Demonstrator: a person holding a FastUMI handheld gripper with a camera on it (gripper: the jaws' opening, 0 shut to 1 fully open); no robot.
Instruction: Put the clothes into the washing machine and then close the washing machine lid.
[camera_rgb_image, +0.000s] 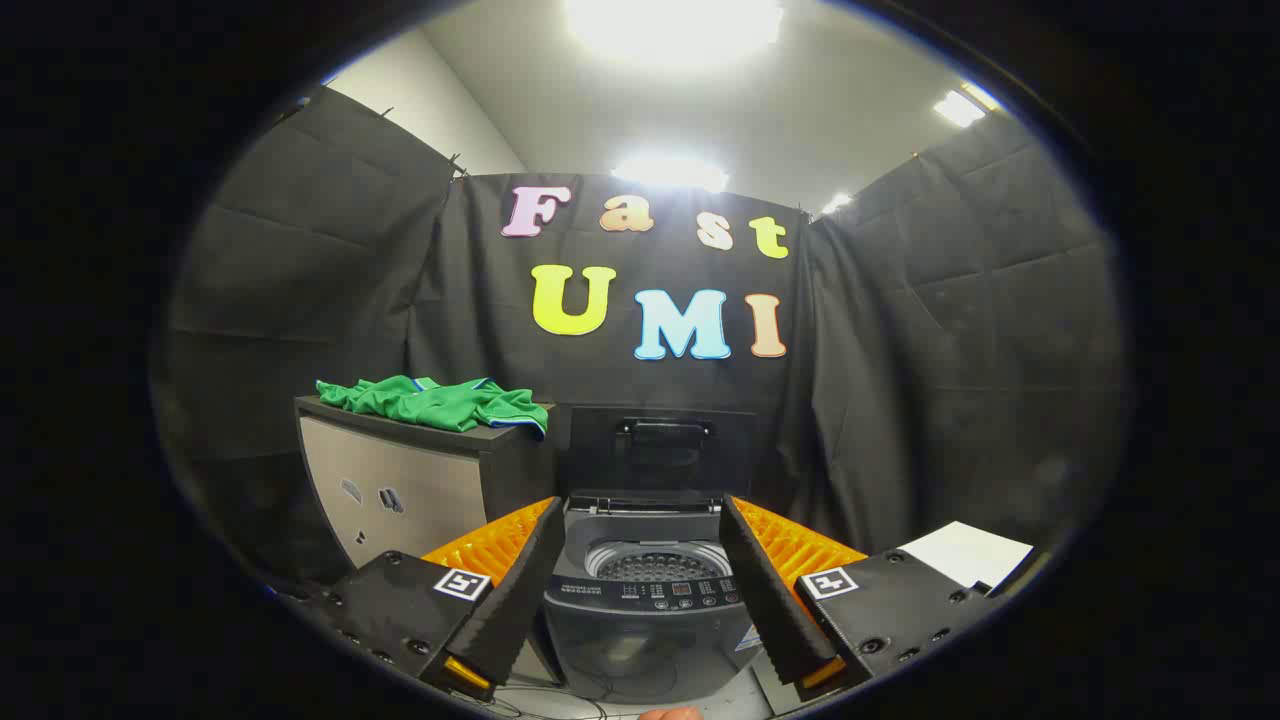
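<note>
The gripper (645, 590) jaws gape wide and empty before the washing machine (645, 600) (lid (662, 452) upright), green clothes (435, 403) on the table (400, 480) alongside.

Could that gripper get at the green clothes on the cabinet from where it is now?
Probably yes. The gripper is open and empty, and the green clothes lie uncovered on the cabinet, beyond the fingers and beside the open washing machine.

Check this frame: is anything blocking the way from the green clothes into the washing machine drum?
Nothing visible does. The green clothes lie on the cabinet beside the washing machine; its lid stands open over the drum. The gripper is open and empty.
</note>
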